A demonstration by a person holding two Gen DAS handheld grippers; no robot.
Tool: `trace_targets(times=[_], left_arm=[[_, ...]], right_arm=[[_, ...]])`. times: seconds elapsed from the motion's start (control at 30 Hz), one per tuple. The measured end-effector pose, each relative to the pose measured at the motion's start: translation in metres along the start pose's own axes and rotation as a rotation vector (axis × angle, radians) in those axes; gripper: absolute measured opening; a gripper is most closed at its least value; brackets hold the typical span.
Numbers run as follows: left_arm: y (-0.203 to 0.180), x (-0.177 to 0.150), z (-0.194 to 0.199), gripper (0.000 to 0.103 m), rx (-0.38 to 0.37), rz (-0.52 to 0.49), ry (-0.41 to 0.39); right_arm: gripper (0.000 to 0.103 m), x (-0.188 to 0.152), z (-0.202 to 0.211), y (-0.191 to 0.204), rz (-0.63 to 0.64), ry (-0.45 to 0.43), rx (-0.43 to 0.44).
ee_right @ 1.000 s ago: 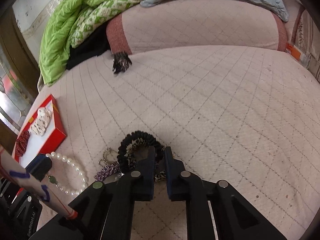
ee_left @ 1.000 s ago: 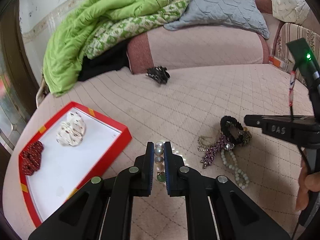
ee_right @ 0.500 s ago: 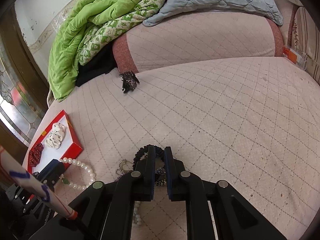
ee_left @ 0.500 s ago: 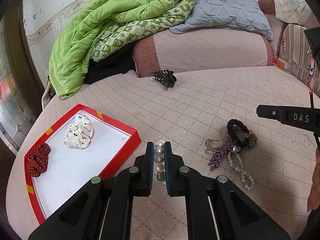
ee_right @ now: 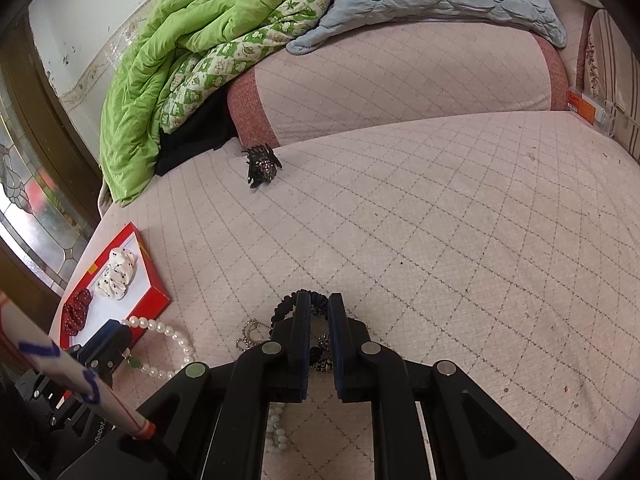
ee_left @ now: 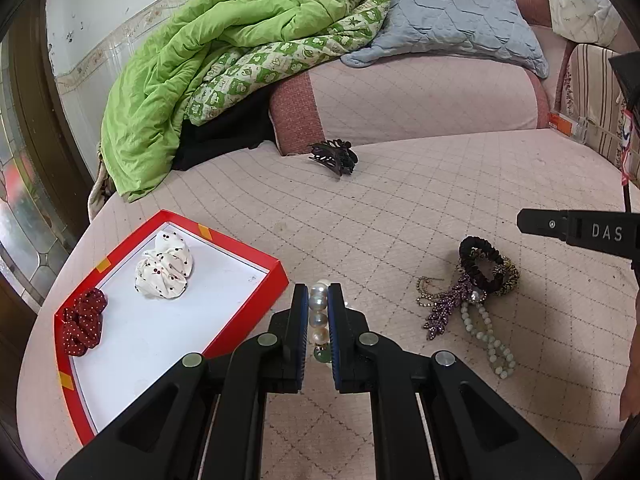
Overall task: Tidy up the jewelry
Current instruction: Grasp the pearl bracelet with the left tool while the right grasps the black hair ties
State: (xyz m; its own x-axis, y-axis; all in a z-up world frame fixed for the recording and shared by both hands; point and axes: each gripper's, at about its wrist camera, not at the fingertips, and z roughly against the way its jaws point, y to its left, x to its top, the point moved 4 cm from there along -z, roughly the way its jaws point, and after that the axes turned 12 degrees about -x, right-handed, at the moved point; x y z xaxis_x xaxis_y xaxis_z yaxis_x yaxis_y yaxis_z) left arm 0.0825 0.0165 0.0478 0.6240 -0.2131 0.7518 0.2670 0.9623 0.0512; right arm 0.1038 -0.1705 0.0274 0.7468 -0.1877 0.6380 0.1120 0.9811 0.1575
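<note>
My left gripper (ee_left: 319, 293) is shut on a white pearl strand (ee_left: 319, 318) with a green bead, just right of the red tray (ee_left: 248, 316). On the tray's white floor lie a white spotted scrunchie (ee_left: 164, 266) and a dark red scrunchie (ee_left: 82, 326). On the bed to the right, a pile holds a black scrunchie (ee_left: 480, 258), a purple brooch (ee_left: 444, 312) and a pale green bead strand (ee_left: 488, 340). My right gripper (ee_right: 319, 312) hovers shut over that pile with nothing between its fingers; its tip (ee_left: 520, 222) stays clear of the scrunchie (ee_right: 286, 304).
A black hair claw (ee_left: 334, 156) lies far back on the quilted bed by a pink bolster (ee_left: 420, 96). A green quilt (ee_left: 192, 68) and a grey pillow (ee_left: 448, 12) are heaped behind. A person's hand (ee_left: 630, 380) shows at the right edge.
The right gripper has drawn slightly up and away from the pile, still shut. The left gripper keeps its hold on the pearl strand and has hardly moved.
</note>
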Motion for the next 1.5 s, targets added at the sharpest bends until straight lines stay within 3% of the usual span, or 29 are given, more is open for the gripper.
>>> trace_targets(times=[0.1,0.17,0.23,0.3,0.6,0.73,0.83,1.07,1.2,1.3,1.5], left_arm=[[0.0,-0.001,0.001,0.009,0.004,-0.003,0.0],[0.002,-0.001,0.001,0.009,0.006,-0.005,0.002],[0.001,-0.001,0.001,0.009,0.009,-0.003,0.002],[0.001,-0.002,0.001,0.009,0.009,-0.006,0.005],[0.002,-0.002,0.003,0.009,0.015,-0.008,0.006],[0.004,-0.003,0.003,0.009,0.017,-0.01,0.006],[0.004,-0.003,0.004,0.009,0.017,-0.007,0.006],[0.008,-0.003,0.005,0.009,0.022,-0.006,0.006],[0.007,-0.002,0.004,0.009,0.02,-0.007,0.009],[0.007,-0.002,0.004,0.009,0.019,-0.007,0.009],[0.006,-0.004,0.003,0.009,0.021,-0.009,0.012]], right_arm=[[0.01,-0.001,-0.006,-0.001,0.006,0.016,-0.019],[0.017,-0.004,-0.014,-0.002,0.002,0.042,-0.027],[0.035,-0.006,-0.019,-0.002,0.009,0.055,-0.036],[0.038,-0.008,-0.024,0.0,0.026,0.059,-0.057],[0.036,-0.016,-0.05,-0.002,0.065,0.099,-0.112],[0.01,-0.012,-0.046,-0.003,0.056,0.087,-0.11],[0.008,-0.008,-0.04,-0.005,0.028,0.077,-0.085],[0.008,0.001,-0.023,-0.009,-0.012,0.033,-0.052],[0.008,0.0,-0.027,-0.012,-0.035,0.043,-0.033],[0.015,-0.004,-0.038,-0.012,-0.042,0.091,-0.008],[0.016,-0.003,-0.053,0.006,0.076,0.089,-0.048]])
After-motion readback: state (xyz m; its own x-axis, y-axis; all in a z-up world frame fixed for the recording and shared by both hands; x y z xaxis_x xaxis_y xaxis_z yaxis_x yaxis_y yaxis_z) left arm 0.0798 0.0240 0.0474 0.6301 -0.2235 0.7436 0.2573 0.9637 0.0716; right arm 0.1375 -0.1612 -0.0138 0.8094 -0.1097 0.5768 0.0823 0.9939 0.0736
